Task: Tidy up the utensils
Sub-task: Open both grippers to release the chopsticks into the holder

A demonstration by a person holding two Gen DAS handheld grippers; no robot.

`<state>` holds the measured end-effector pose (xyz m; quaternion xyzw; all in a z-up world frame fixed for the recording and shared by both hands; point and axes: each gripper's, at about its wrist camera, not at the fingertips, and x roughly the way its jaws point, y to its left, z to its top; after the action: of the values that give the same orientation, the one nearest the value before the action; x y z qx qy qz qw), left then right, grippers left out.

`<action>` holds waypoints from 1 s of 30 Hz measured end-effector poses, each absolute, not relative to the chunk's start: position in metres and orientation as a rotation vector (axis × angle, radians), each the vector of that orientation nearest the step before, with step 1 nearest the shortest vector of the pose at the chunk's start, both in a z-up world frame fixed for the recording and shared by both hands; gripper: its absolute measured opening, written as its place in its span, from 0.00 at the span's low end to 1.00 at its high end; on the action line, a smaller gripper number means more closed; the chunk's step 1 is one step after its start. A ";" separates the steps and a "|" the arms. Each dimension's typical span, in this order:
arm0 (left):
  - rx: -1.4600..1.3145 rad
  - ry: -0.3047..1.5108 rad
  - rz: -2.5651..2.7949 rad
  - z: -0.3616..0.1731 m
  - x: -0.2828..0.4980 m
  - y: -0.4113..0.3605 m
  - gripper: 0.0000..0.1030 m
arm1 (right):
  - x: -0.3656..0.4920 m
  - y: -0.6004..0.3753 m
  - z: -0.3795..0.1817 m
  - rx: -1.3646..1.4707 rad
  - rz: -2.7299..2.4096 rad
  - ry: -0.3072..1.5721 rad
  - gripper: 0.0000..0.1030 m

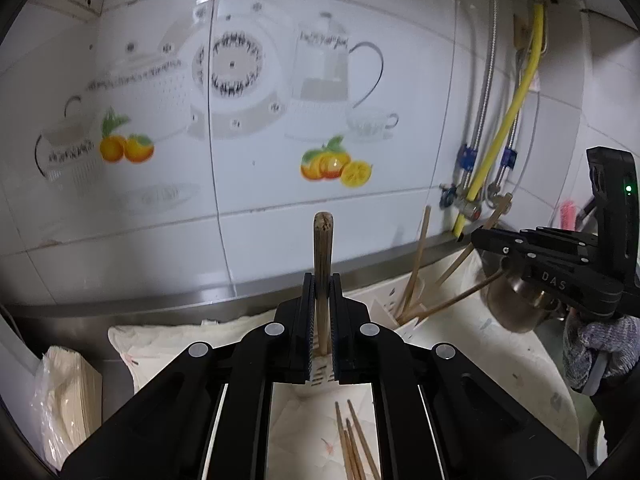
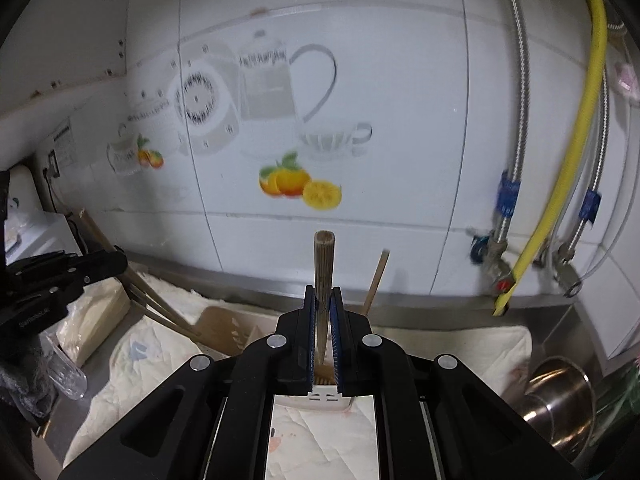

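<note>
The right gripper is clamped on a brown chopstick that stands nearly upright between its fingers, its blunt end raised against the tiled wall. Just beyond the fingertips sits a white slotted holder on a pale cloth spread over the steel counter; another chopstick leans up to the right of the held one. At the far left the left gripper grips several chopsticks that slant down toward the holder. A yellow hose and braided metal hoses run down the wall on the right, and a steel pot stands near the right edge.
</note>
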<state>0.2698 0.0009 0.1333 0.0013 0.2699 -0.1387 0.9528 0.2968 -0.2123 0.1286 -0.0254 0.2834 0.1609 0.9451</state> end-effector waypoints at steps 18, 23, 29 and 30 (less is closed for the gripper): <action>-0.035 0.466 -0.246 0.137 0.224 0.022 0.59 | 0.256 -0.209 0.120 -0.106 0.290 0.516 0.41; -0.028 0.438 -0.192 0.129 0.189 0.037 0.73 | 0.216 -0.197 0.112 -0.128 0.312 0.486 0.53; -0.057 0.449 -0.154 0.103 0.148 0.060 0.77 | 0.165 -0.169 0.067 -0.131 0.369 0.546 0.56; -0.059 0.449 -0.144 0.099 0.142 0.063 0.77 | 0.160 -0.165 0.059 -0.135 0.375 0.562 0.56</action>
<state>0.1421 0.0631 0.0986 -0.0290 0.2222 -0.0715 0.9719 0.1597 -0.1648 0.0591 -0.0662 0.2755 0.1839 0.9412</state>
